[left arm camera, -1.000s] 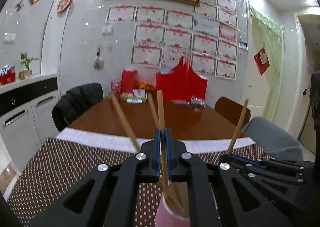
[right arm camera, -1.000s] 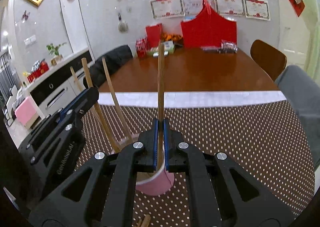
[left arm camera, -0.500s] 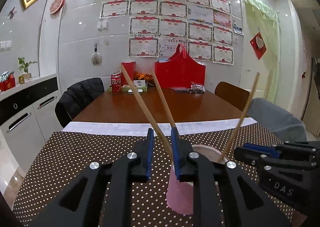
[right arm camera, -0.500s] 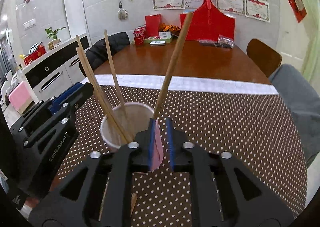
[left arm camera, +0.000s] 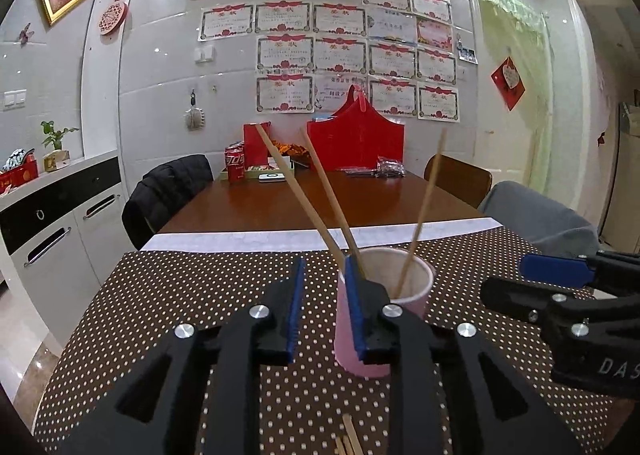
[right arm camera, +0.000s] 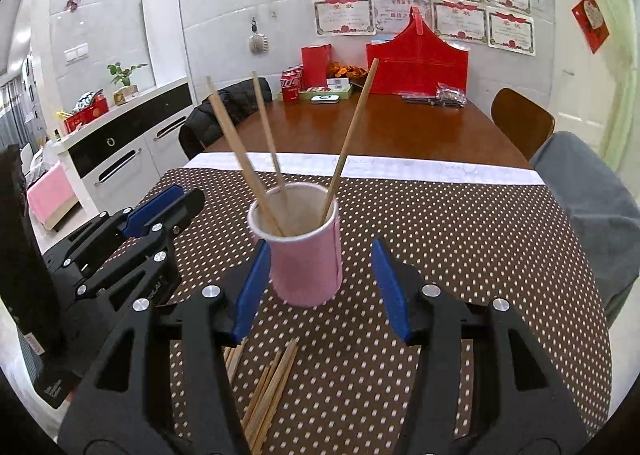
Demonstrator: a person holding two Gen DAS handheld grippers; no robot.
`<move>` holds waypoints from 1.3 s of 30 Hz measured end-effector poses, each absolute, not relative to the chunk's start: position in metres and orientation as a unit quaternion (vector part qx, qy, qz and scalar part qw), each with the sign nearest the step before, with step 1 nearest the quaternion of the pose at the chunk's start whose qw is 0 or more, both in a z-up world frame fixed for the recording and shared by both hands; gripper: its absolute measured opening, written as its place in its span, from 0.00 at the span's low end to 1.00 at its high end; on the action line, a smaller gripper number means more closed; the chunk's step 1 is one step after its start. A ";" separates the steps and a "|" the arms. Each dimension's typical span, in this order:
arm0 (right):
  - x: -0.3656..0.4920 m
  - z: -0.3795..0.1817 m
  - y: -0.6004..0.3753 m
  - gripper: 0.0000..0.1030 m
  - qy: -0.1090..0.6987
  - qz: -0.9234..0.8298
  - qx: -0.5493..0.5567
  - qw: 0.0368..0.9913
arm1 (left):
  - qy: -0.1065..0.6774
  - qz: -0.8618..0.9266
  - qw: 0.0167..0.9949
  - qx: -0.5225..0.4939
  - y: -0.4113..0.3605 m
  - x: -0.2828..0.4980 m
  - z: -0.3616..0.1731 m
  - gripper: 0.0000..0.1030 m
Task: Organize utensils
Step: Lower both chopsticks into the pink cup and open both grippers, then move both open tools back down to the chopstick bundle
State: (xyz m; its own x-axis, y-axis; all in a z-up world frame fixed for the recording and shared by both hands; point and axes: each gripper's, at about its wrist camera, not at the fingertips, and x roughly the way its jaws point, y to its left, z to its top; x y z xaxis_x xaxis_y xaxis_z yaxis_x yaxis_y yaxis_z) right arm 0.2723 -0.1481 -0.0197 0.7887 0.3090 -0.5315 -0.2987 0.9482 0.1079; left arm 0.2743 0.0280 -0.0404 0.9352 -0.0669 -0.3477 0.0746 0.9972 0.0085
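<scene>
Both grippers, left (left arm camera: 324,307) and right (right arm camera: 316,287), have just opened, empty; only the right view shows loose chopsticks (right arm camera: 272,379) beside the pink cup (right arm camera: 306,255)

Looking along the left gripper (left arm camera: 325,305), its blue-padded fingers (left arm camera: 295,307) standing apart after just opening, nothing between them. Sitting upright on the dotted brown cloth (left arm camera: 160,295) of the worktop: a pink paper cup (left arm camera: 416,305), partly hidden behind the right-hand finger. Leaning out of the cup: three wooden chopsticks (left arm camera: 304,203), two tilting left, one tilting right. Lying loose on the cloth at the lower edge: more chopstick ends (left arm camera: 349,439). Reaching in from the right edge, near the cup but not touching it: the right gripper (left arm camera: 560,287).
</scene>
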 end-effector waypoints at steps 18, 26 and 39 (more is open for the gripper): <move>0.210 -0.039 -0.157 0.71 0.309 0.159 0.023 0.937 | 0.221 -0.045 0.974 0.013 0.022 0.202 -0.049 0.31; 0.204 -0.069 -0.163 0.75 0.352 0.132 0.029 0.926 | 0.251 -0.043 0.967 0.007 0.027 0.186 -0.069 0.31; 0.204 -0.123 -0.153 0.75 0.418 0.117 0.011 0.901 | 0.317 -0.032 0.948 -0.024 0.050 0.179 -0.109 0.31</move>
